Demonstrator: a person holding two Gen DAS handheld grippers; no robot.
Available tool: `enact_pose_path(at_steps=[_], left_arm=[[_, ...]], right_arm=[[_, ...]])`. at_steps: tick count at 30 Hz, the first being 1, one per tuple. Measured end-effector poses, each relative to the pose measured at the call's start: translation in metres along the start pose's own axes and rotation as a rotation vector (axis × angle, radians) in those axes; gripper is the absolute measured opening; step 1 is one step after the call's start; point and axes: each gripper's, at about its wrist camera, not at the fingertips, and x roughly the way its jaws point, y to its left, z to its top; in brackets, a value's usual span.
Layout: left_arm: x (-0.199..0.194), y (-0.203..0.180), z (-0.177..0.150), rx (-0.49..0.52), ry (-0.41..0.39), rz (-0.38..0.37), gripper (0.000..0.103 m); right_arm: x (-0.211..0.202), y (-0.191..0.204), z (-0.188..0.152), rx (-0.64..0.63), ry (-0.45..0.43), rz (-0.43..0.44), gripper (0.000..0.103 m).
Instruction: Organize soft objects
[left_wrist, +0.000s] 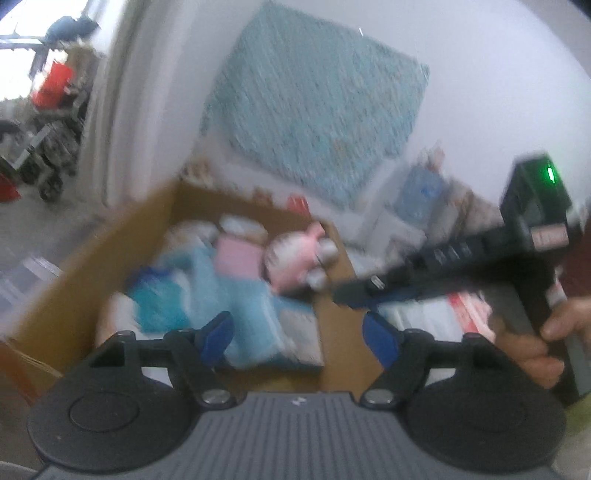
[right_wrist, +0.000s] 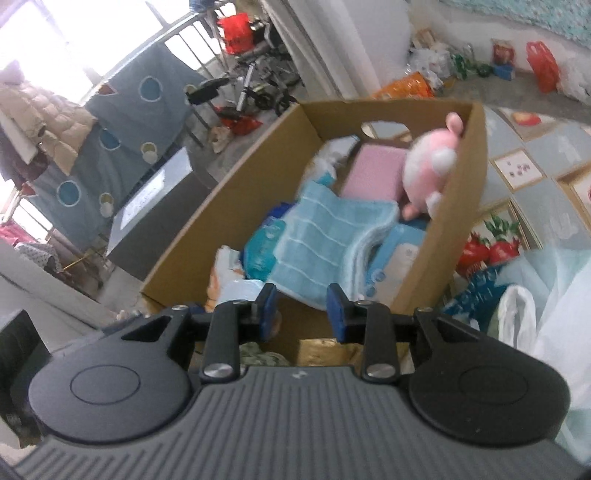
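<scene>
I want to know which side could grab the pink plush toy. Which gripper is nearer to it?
Right, as far as the blurred left view shows. The right gripper reaches toward the cardboard box close beside the pink plush toy; the left gripper hangs back over the blue towel.

Inside the cardboard box (right_wrist: 474, 155): a folded towel (right_wrist: 325, 236) near the middle, a flat pad (right_wrist: 376, 170) behind it at 12 o'clock, a plush toy (right_wrist: 432, 166) at 2 o'clock against the box wall. Bags (right_wrist: 517, 317) outside the box at 3 o'clock. A wall hanging (left_wrist: 317, 103) behind the box.
</scene>
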Motion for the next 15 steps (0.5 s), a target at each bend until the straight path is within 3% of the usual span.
enact_pose_path(at_steps=[4,7,10,14,15], left_arm=[[-0.026,0.023,0.006,-0.026,-0.084,0.062,0.085],[-0.034,0.036,0.003,-0.052,-0.094,0.084,0.090],[-0.036,0.038,-0.004,-0.035,-0.066,0.072,0.094],[-0.038,0.029,-0.010,0.014,-0.047,0.088,0.103],[-0.042,0.027,-0.010,0.029,-0.056,0.102,0.103]], right_arm=[[-0.002,0.013,0.002,-0.030,0.023,0.036,0.030],[0.002,0.020,-0.003,-0.018,0.047,0.073,0.035],[0.000,0.027,-0.017,-0.027,0.026,0.077,0.056],[-0.017,0.037,-0.036,-0.079,-0.087,-0.015,0.086],[-0.026,0.042,-0.042,-0.106,-0.135,-0.058,0.089]])
